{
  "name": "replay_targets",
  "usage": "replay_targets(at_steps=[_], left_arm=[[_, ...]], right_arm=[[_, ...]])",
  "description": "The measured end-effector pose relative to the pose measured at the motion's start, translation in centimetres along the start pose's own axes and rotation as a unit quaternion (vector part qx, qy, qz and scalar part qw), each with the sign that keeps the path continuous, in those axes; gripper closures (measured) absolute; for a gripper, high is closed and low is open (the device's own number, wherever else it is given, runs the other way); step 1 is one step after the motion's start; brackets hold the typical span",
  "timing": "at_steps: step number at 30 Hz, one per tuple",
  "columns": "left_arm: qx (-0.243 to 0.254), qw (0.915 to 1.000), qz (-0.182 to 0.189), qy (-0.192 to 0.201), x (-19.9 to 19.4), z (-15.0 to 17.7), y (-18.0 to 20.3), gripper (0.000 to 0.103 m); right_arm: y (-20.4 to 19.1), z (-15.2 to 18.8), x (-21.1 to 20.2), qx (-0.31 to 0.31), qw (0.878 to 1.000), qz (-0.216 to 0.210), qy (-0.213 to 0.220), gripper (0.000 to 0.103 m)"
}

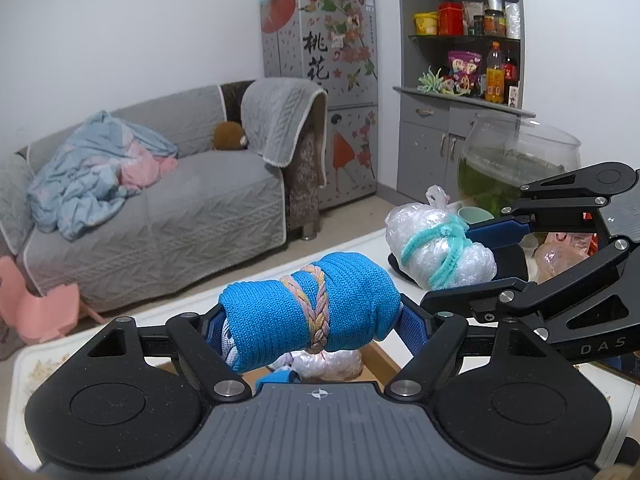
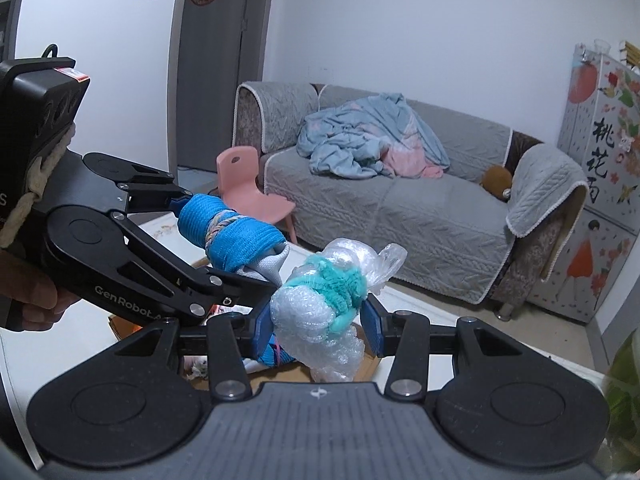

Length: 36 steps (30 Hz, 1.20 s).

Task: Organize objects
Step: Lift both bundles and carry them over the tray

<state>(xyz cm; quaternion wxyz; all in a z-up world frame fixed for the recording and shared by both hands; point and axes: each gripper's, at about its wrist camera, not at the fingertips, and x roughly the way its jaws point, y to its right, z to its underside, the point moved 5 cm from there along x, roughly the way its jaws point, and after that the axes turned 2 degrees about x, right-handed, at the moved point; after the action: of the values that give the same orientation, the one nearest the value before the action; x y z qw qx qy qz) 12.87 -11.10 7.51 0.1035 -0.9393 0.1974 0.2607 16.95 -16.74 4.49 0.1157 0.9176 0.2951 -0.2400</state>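
Now both hands loaded. L gripper (image 1: 310, 322) clamped on blue roll (image 1: 310, 304) — long axis crosswise betw fingers, ends past both pads. R gripper (image 2: 318, 328) clamped on bubble-wrap bundle (image 2: 320, 312), just right of roll. Box (image 2: 370, 362) below fingertips — roll nearer it, judged.

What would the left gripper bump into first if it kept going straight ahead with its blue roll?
Probably the grey sofa. The left gripper, shut on the blue knitted roll, points over the white table edge toward it; depth is unclear.
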Motion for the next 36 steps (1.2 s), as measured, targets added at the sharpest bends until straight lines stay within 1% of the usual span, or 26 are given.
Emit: replay_targets(at_steps=[7,15,27,36], left_arm=[[-0.009,0.9998,0.002,-0.015,1.7,1.3,-0.9,0.02],[-0.017,0.9989,0.005,-0.044,3.6,3.6,-1.3,0.02],[-0.029,0.9945,0.024,-0.098,6.7,8.8,-1.0,0.02],[-0.041,0.9903,0.037,-0.128,8.9,11.6,-0.8,0.02]], right_arm=[[0.2,0.8,0.8,0.004,1.0,-0.002,-0.017,0.061],[0.4,1.9,2.1,0.011,0.999,-0.003,-0.04,0.061],[-0.6,4.2,4.2,0.015,0.996,-0.021,-0.08,0.06],[-1.0,5.8,6.2,0.018,0.993,-0.035,-0.108,0.06]])
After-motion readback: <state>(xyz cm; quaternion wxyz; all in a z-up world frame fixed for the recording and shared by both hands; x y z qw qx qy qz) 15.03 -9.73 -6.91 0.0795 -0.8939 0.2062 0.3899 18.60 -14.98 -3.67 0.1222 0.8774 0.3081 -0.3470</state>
